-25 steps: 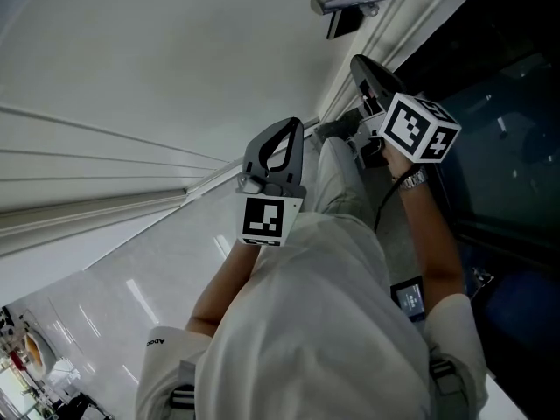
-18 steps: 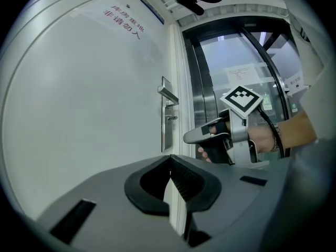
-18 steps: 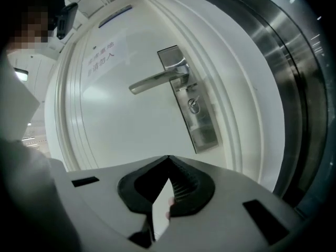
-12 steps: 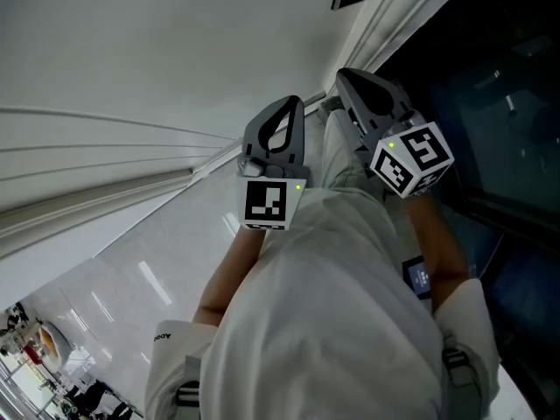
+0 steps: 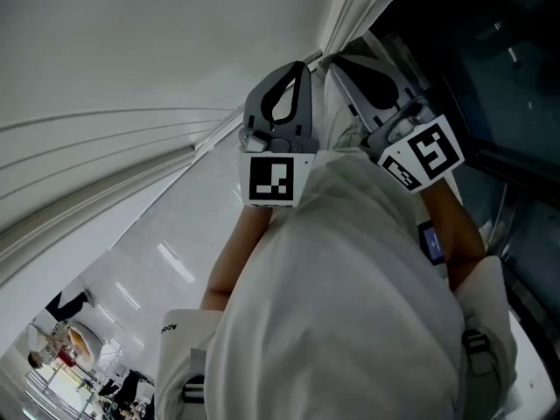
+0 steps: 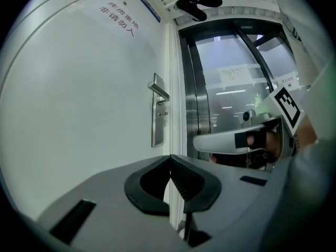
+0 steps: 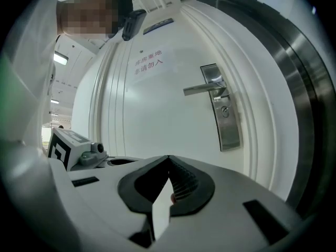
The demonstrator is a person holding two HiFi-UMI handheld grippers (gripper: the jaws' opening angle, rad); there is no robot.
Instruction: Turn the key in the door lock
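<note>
Right gripper view, jaws together, keyhole point(image 7: 224, 111) perhaps

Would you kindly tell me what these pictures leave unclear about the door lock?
1. Lock cylinder: too small in both gripper views to show any key.
2. Lock plate: not in the head view, beyond its frame.
3. Red door lettering: too small to read.

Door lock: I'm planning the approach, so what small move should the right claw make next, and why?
Probably ease the right claw forward, up and rightward, toward the lock cylinder below the handle. In the right gripper view its jaws are shut, it is apart from the door, and the cylinder sits above and right of its tips.
</note>
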